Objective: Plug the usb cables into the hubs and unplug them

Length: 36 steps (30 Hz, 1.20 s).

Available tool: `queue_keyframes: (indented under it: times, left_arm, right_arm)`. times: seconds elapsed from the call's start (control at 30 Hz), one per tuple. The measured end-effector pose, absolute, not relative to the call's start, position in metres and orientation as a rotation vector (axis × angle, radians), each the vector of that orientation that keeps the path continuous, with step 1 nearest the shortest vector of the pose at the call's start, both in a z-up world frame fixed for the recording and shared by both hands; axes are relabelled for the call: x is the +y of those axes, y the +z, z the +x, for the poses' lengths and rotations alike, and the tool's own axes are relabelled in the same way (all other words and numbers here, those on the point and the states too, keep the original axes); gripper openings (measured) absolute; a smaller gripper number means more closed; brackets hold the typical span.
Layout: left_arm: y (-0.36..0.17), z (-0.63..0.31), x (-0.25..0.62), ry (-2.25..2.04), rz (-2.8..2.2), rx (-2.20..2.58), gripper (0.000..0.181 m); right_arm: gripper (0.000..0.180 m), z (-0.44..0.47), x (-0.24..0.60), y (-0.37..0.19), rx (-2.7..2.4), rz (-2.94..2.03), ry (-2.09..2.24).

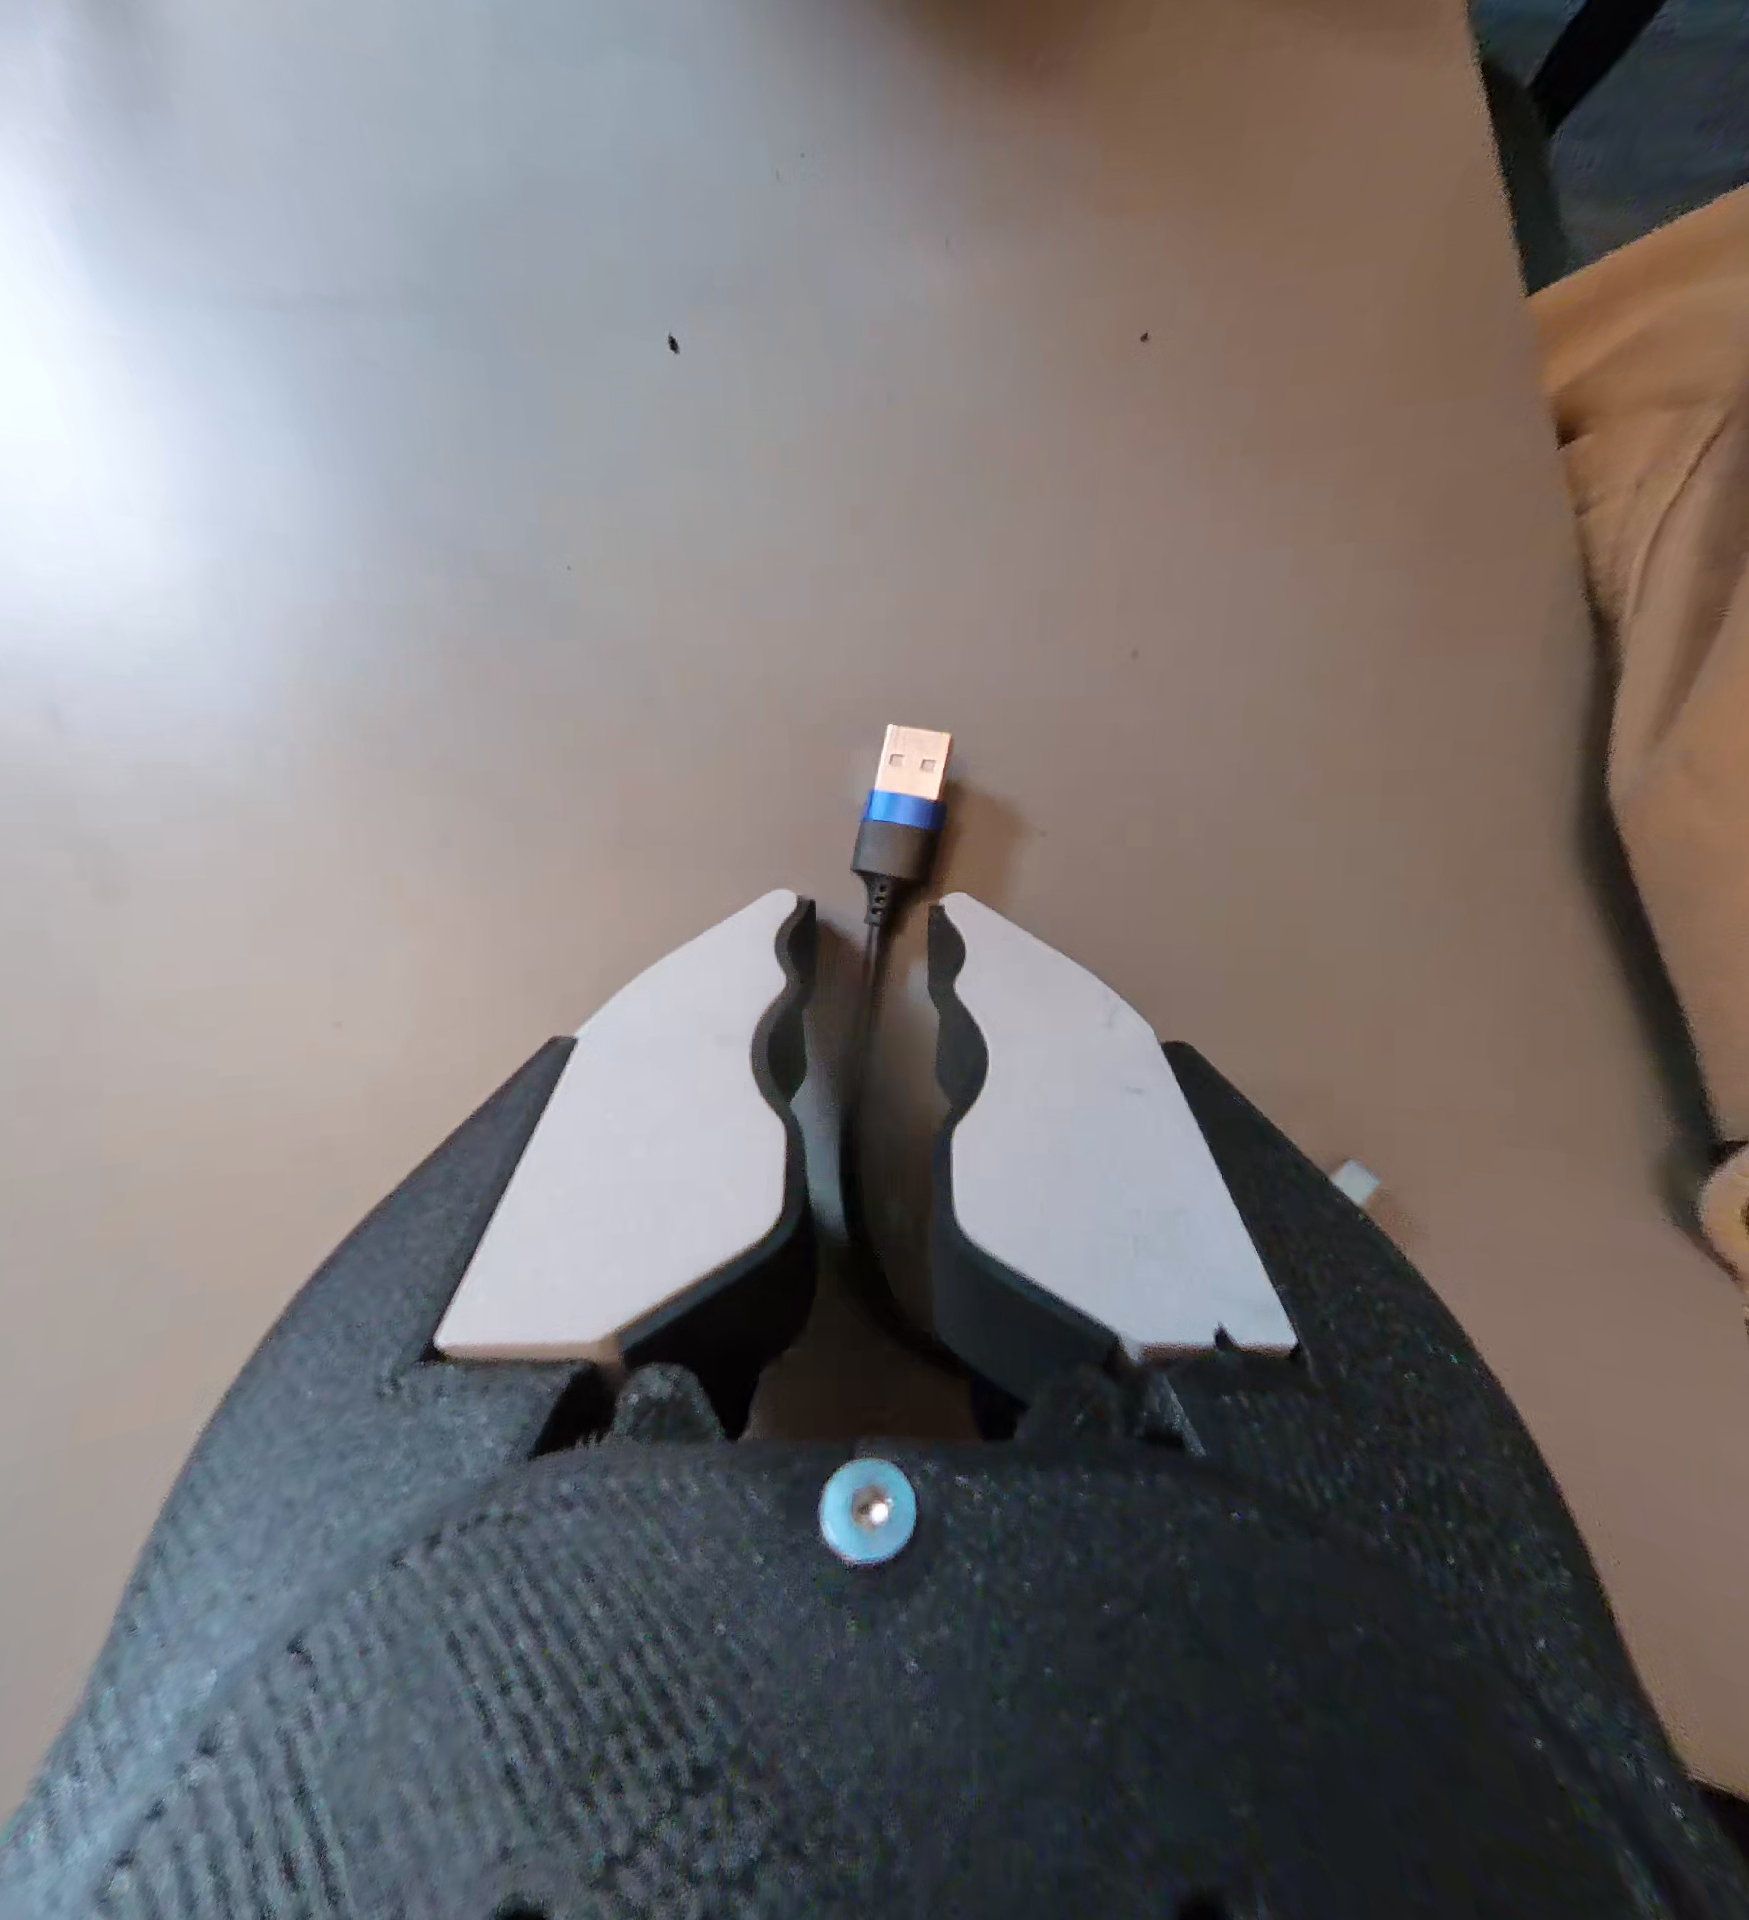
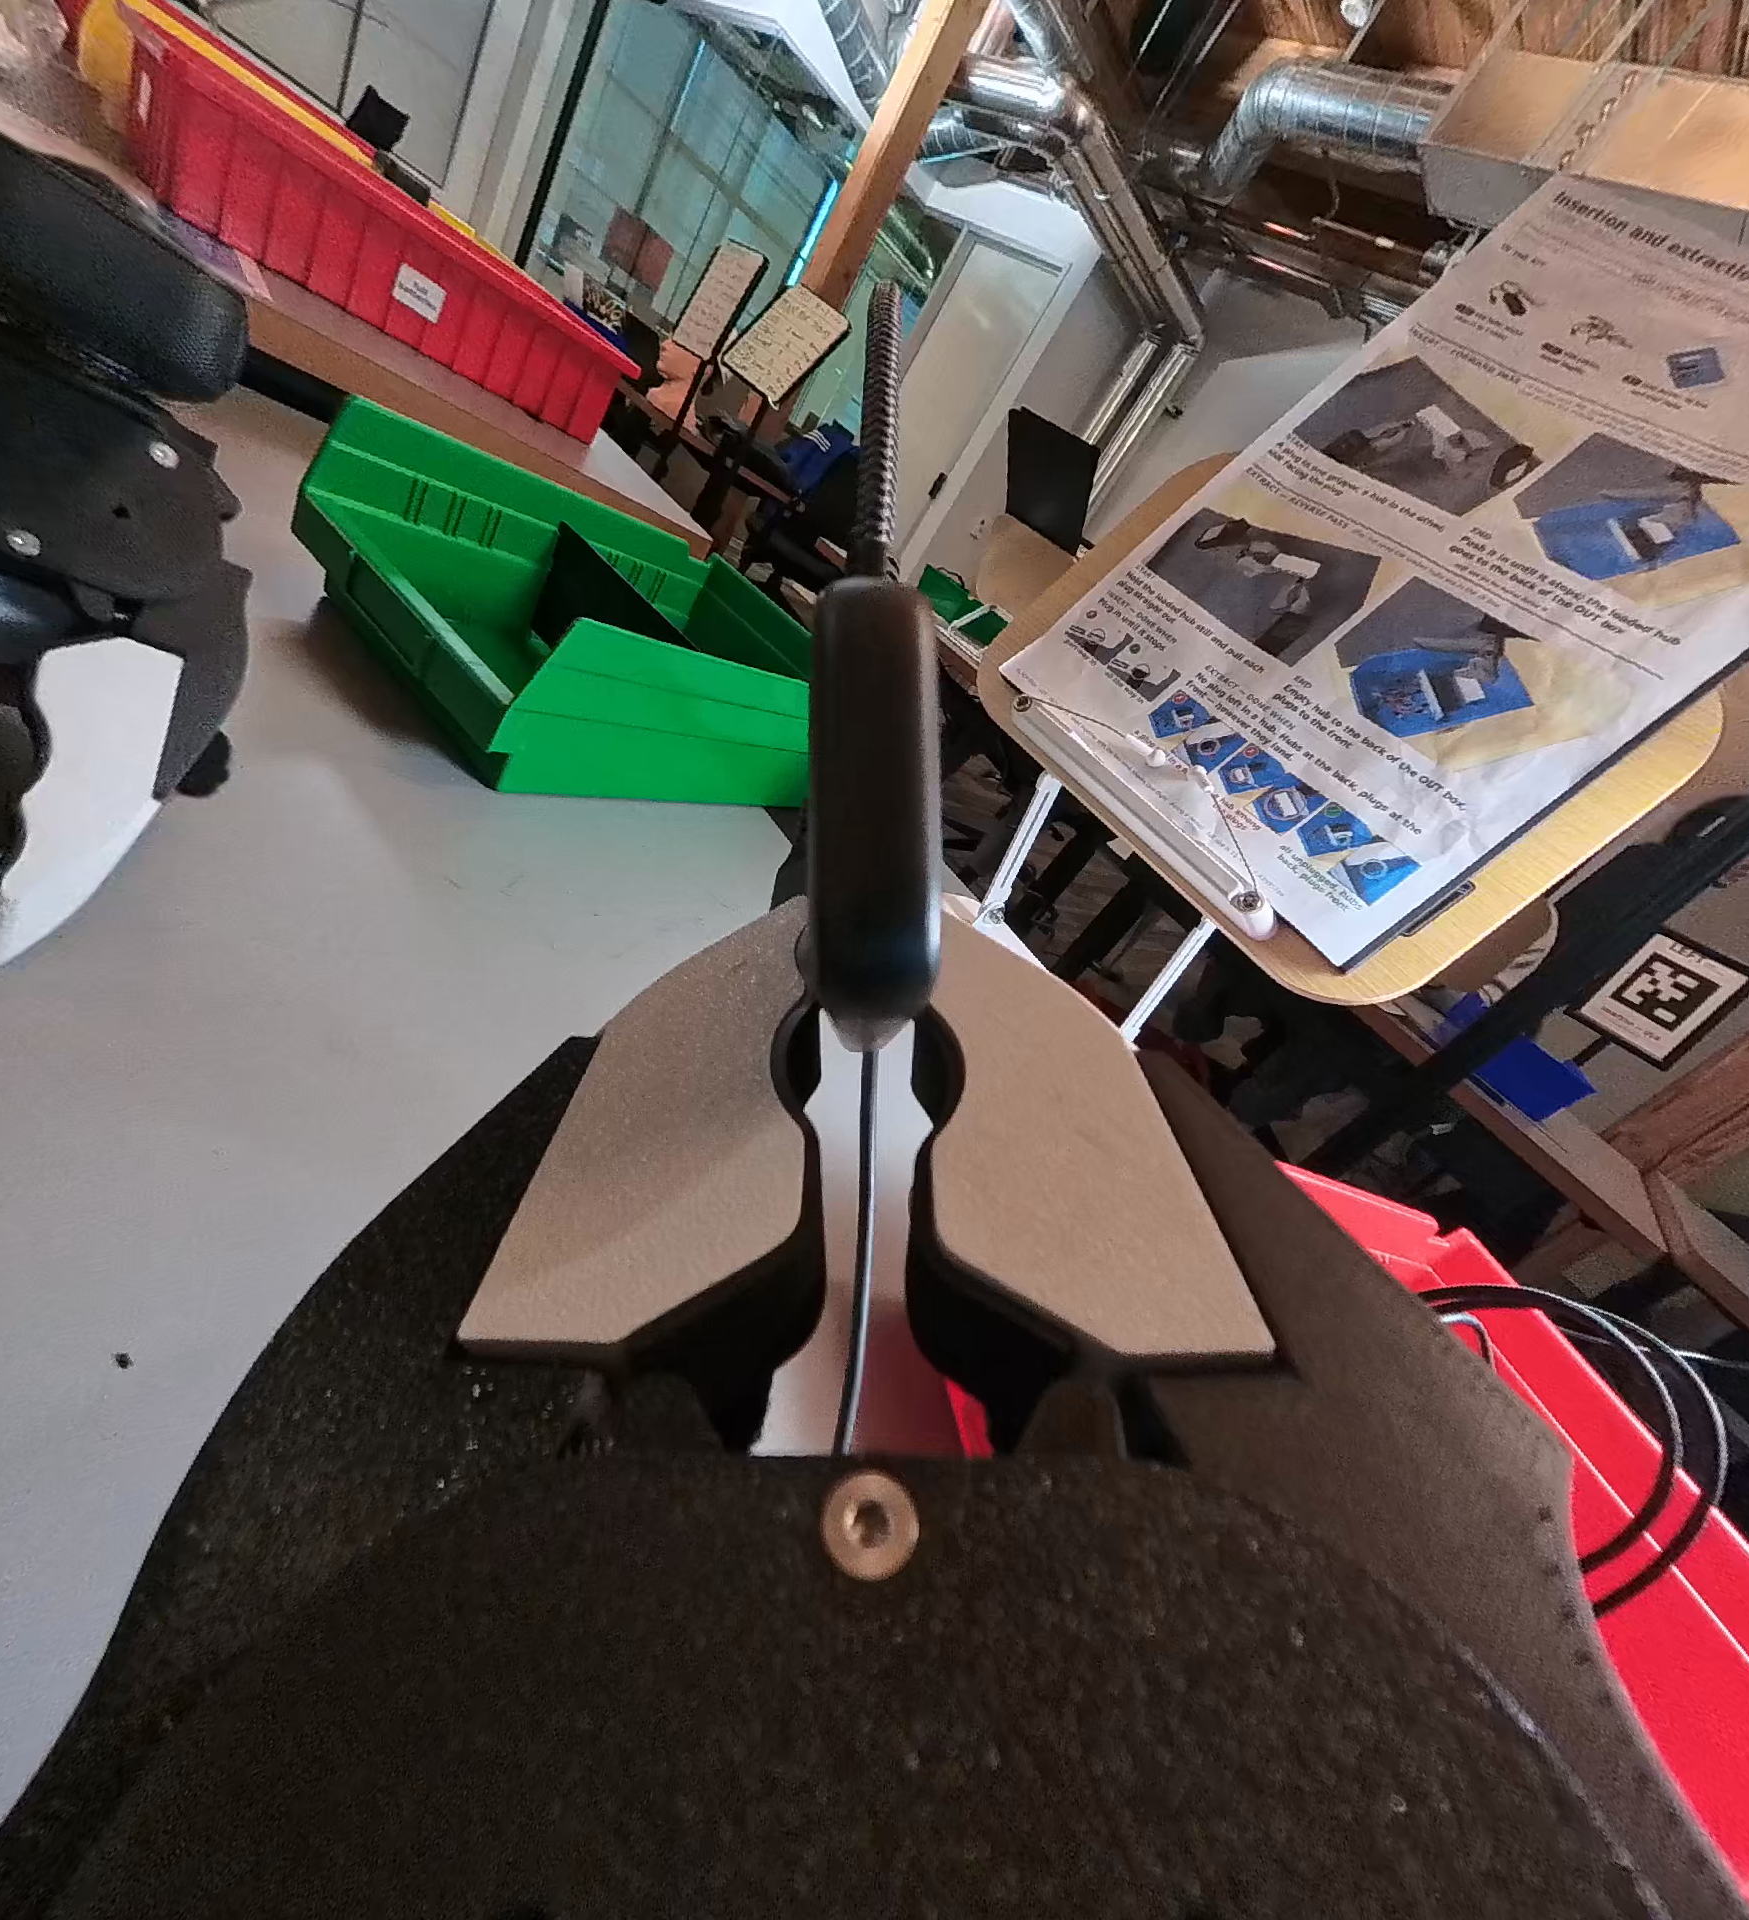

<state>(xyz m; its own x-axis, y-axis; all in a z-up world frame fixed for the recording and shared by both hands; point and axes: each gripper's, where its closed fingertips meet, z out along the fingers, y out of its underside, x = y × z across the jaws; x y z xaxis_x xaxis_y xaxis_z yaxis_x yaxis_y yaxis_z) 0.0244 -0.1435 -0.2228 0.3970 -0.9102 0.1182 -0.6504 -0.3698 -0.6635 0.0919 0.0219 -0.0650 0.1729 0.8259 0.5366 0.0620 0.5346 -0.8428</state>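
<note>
Black USB cable (image 1: pixel 878 1049) hidden below left gripper's (image 1: pixel 870 914) black body. Small white object (image 1: pixel 1358 1181) half covered by same body, kind unclear. Beige fabric (image 1: pixel 1701 727) cut by right edge. Red plastic bin (image 2: pixel 1680 1621) cut by right wrist view's edge.

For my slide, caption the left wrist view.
Left tool open around a USB cable, plug pointing ahead over the table.

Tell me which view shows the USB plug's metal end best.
The left wrist view: the USB plug, with its blue ring, lies in full sight just beyond the left gripper, whose fingers flank its cable. The right wrist view shows none of it, only the left gripper at the edge.
</note>
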Motion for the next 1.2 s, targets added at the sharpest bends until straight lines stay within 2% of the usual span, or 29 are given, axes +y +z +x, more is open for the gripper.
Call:
queue_keyframes:
  times: [0.13,0.33,0.63,0.83,1.0,1.2]
  left_arm:
    - [-0.224,0.029,-0.135,-0.591,-2.085,1.365,0.008]
    - [-0.22,0.024,-0.124,-0.574,-2.112,1.205,0.006]
    - [-0.134,-0.01,-0.115,-1.05,-1.918,0.733,0.006]
    - [-0.087,-0.033,-0.132,-1.407,-1.675,0.613,0.006]
    - [-0.074,-0.05,-0.138,-1.509,-1.603,0.596,0.006]
    - [-0.077,-0.047,-0.133,-1.454,-1.76,0.684,0.006]
  right_arm:
    - [0.012,0.092,0.021,-0.065,-1.296,-0.882,0.687]
    - [0.012,0.092,0.019,-0.062,-1.258,-0.919,0.835]
    - [0.012,0.089,-0.013,-0.059,-1.36,-0.82,0.973]
    - [0.012,0.08,-0.059,-0.062,-1.544,-0.704,1.01]
    - [0.012,0.084,-0.096,-0.058,-1.701,-0.594,1.063]
    - [0.012,0.087,-0.116,-0.07,-1.959,-0.534,1.025]
